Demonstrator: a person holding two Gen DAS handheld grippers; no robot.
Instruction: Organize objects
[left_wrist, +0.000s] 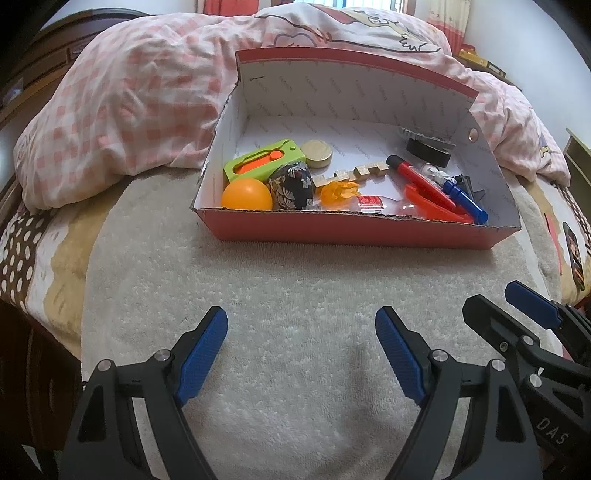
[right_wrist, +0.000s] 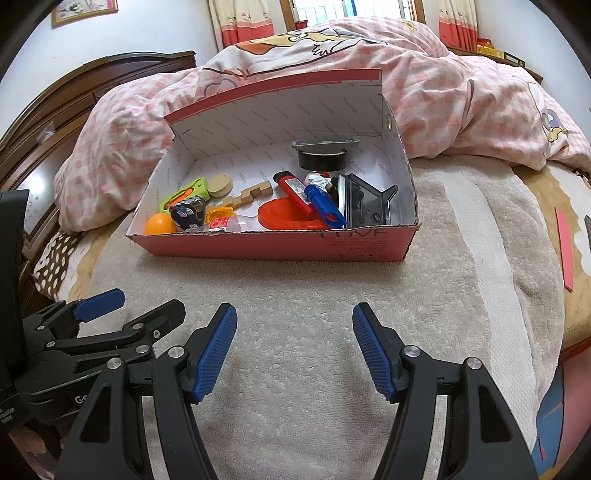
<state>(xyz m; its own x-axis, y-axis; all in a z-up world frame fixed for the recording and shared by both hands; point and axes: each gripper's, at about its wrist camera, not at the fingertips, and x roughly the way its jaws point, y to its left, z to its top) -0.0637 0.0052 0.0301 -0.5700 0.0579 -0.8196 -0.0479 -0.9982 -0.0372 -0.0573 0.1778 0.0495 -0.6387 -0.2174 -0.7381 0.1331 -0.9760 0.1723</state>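
**Small objects lying together in the red box**

The red cardboard box (left_wrist: 354, 230) stands open on the beige towel, its white inside showing. At its left end lie an orange ball (left_wrist: 246, 194), a green-and-orange case (left_wrist: 264, 164) and a patterned dark pouch (left_wrist: 291, 187). A red pen (left_wrist: 419, 178) and a blue pen (left_wrist: 464, 200) lie toward the right.

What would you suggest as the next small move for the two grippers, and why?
Probably ease both back and finish: the left gripper and right gripper are open and empty over the towel, and every loose item seen, like the orange ball, already lies inside the red box.
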